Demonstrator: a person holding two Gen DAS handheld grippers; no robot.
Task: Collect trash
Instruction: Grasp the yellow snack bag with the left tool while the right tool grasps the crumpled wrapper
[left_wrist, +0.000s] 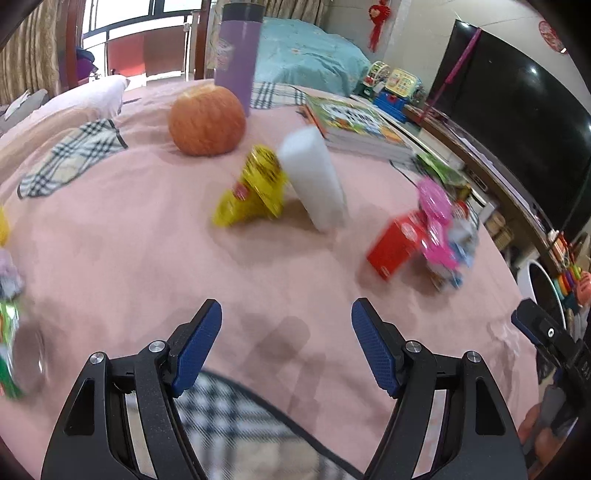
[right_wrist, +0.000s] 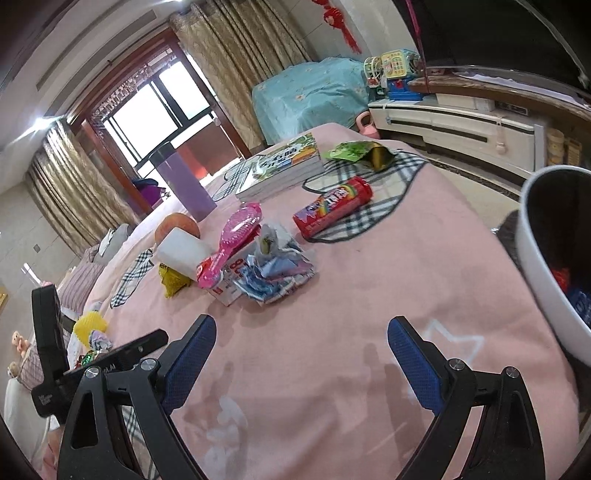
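My left gripper (left_wrist: 287, 302) is open over the pink bedspread (left_wrist: 147, 258), nothing between its fingers. Ahead of it lie a crumpled yellow wrapper (left_wrist: 255, 188) against a white foam block (left_wrist: 314, 177), and to the right a red box (left_wrist: 395, 243) under a pink hairbrush (left_wrist: 436, 214) with crumpled wrappers (left_wrist: 461, 236). My right gripper (right_wrist: 302, 319) is also open and empty above the bedspread. Beyond it are crumpled blue-white wrappers (right_wrist: 277, 273), a red candy tube (right_wrist: 332, 206) and a green wrapper (right_wrist: 358, 151). A white bin (right_wrist: 535, 266) holding trash stands at the right.
An orange fruit (left_wrist: 207, 122), a purple bottle (left_wrist: 236, 55) and stacked books (left_wrist: 354, 125) sit further back. More small litter, including a yellow piece (right_wrist: 90, 325), lies at the left. A TV (left_wrist: 517, 122) and a low cabinet (right_wrist: 461, 125) flank the bed on the right.
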